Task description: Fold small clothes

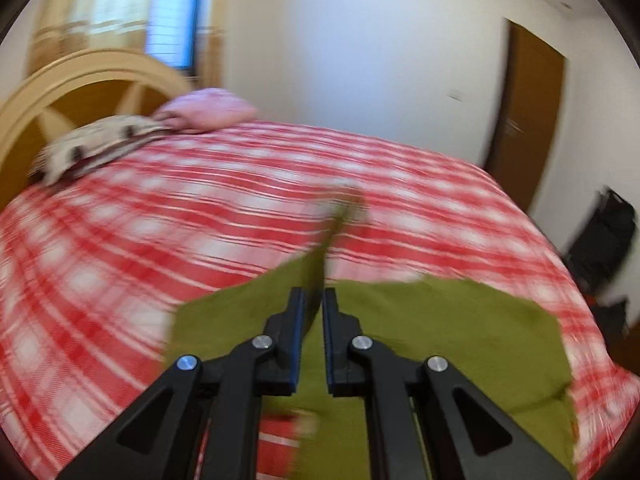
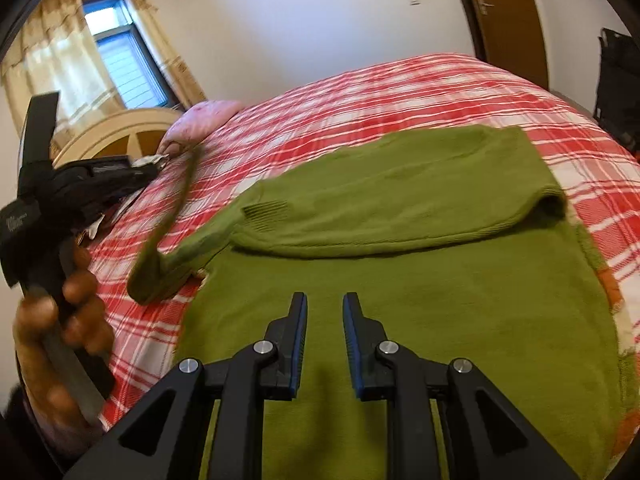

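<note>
- A bed with a red and white checked cover (image 2: 360,92) fills the room; a curved wooden headboard (image 2: 120,128), a pink pillow (image 2: 200,118), a curtained window (image 2: 120,60) and a brown door (image 2: 504,12) stand around it.
- The green sweater (image 2: 400,280) lies flat on the cover, partly folded; its long axis runs from the right wrist camera toward the far edge of the bed.
- One sleeve (image 2: 176,220) stretches to the left, lifted off the cover.
- The left gripper (image 1: 313,304) is clamped on this sleeve; a hand (image 2: 64,328) holds its handle, tilted.
- The right gripper (image 2: 325,304) hovers above the sweater body, its jaws a little apart, holding nothing.
</note>
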{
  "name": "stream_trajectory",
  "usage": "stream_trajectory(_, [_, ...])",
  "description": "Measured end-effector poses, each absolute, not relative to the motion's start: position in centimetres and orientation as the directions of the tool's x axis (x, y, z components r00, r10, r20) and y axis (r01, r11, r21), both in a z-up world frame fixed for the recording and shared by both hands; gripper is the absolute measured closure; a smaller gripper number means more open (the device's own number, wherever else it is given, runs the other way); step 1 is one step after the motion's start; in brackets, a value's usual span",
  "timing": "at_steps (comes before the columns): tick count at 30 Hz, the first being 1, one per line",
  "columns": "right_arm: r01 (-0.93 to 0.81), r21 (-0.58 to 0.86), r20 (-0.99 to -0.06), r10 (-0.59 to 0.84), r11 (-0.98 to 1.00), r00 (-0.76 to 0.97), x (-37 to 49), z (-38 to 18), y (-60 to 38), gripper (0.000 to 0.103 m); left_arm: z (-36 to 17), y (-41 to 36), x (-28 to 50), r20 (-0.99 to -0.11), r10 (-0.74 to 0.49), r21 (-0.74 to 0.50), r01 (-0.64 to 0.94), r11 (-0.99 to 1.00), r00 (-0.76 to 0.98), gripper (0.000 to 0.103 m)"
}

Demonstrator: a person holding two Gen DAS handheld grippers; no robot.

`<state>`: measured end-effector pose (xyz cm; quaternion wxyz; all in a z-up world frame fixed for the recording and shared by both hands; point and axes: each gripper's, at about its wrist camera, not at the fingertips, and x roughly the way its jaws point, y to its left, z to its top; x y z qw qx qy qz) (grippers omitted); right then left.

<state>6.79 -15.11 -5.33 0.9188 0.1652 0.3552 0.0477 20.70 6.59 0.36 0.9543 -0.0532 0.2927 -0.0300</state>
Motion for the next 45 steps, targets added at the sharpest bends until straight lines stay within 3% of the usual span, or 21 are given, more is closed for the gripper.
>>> stream_trajectory(5, [0.088,0.338,-0.652,0.166,0.937,0.740,6.4,-5.9,-17.2,0.084,-3.0,0.7,20.4,-0.619,-0.176,-0.115,0.133,0.984,0.765,0.094])
stream_trajectory(10, [0.097,0.384,-0.630,0.184,0.918,0.755,6.5,-5.7,-18.7,0.084,-6.5,0.6,19.1,-0.709,-0.186,-0.115,0.148,0.982,0.680,0.094])
stream_trajectory(11, [0.085,0.408,-0.621,0.208,0.909,0.756,6.9,-5.5,-18.8,0.082,-6.7,1.1,18.4,-0.712,-0.183,-0.118,0.141,0.983,0.678,0.089])
stream_trajectory(12, [0.061,0.438,-0.610,0.247,0.897,0.753,7.3,-5.2,-18.8,0.064,-6.9,2.2,17.7,-0.714,-0.171,-0.122,0.120,0.985,0.679,0.087])
stream_trajectory(14, [-0.002,0.522,-0.572,0.351,0.853,0.742,8.5,-4.5,-18.6,0.035,-7.4,3.4,16.5,-0.717,-0.120,-0.105,0.064,0.992,0.687,0.066])
stream_trajectory(17, [-0.066,0.578,-0.520,0.429,0.814,0.739,10.9,-3.3,-17.3,0.031,-8.1,5.8,15.3,-0.696,-0.053,-0.103,-0.027,0.994,0.717,0.038])
stream_trajectory(22, [-0.170,0.439,-0.577,0.422,0.882,0.700,16.4,-2.8,-12.6,0.032,-10.0,7.1,15.5,-0.718,-0.002,-0.098,-0.098,0.990,0.696,0.038])
stream_trajectory(25, [-0.180,0.384,-0.629,0.400,0.905,0.666,19.7,-4.4,-10.8,0.035,-11.1,7.3,15.5,-0.716,-0.008,-0.116,-0.108,0.987,0.698,0.037])
stream_trajectory(27, [-0.168,0.386,-0.654,0.397,0.907,0.644,21.7,-5.7,-10.0,0.052,-11.1,7.1,15.1,-0.699,-0.014,-0.120,-0.098,0.988,0.715,0.034])
stream_trajectory(32, [-0.190,0.322,-0.717,0.370,0.928,0.591,25.3,-8.7,-6.8,0.056,-11.6,6.6,15.1,-0.684,-0.033,-0.113,-0.061,0.992,0.729,0.016])
stream_trajectory(35, [-0.216,0.288,-0.723,0.360,0.933,0.590,26.3,-9.4,-5.6,0.056,-11.7,6.3,15.1,-0.683,-0.025,-0.096,-0.056,0.994,0.730,0.014])
stream_trajectory(38, [-0.236,0.229,-0.729,0.327,0.944,0.602,26.7,-9.4,-4.9,0.081,-11.7,6.9,15.1,-0.678,-0.043,-0.128,-0.060,0.990,0.734,0.013])
stream_trajectory(41, [-0.280,0.233,-0.734,0.357,0.931,0.577,26.9,-9.2,-4.6,0.093,-11.7,6.9,15.1,-0.674,-0.055,-0.138,-0.052,0.989,0.737,0.012])
stream_trajectory(45, [-0.351,0.158,-0.705,0.354,0.923,0.615,26.0,-6.7,-3.7,0.093,-11.6,7.0,15.0,-0.670,-0.063,-0.148,-0.051,0.988,0.740,0.012])
